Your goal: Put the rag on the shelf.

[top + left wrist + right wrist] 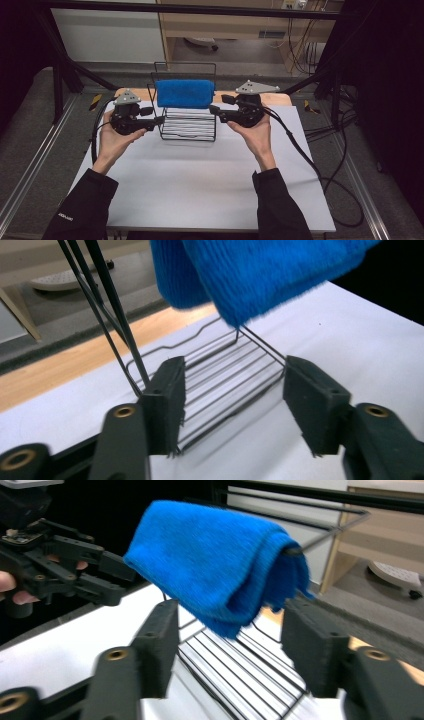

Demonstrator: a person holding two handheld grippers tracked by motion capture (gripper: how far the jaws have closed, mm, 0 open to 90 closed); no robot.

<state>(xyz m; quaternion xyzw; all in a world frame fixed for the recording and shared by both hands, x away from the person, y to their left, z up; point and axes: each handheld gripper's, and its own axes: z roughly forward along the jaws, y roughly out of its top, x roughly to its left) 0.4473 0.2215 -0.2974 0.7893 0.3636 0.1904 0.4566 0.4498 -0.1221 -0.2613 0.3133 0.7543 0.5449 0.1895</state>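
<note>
Cloth (pixel 185 93) is hanging draped over the rack (pixel 188 125); left gripper (pixel 156 120) and right gripper (pixel 214 110) are standing open, empty, likely needing to back away next.

We're in what looks like a lab or test room, a recording rig rather than anyone's home. A dark metal frame (pixel 65 60) of struts boxes in the table (pixel 200 185), which wears a plain white sheet over a wooden top (pixel 280 98). Black cables (pixel 345 200) loop off the table's right side across grey carpet (pixel 30 130), and aluminium rails (pixel 30 170) run along the floor on both sides. Behind, there's a light wood cabinet (pixel 235 22) with more wires (pixel 300 55) dangling beside it, and the base of a wheeled chair (pixel 202 44) tucked underneath.
</note>
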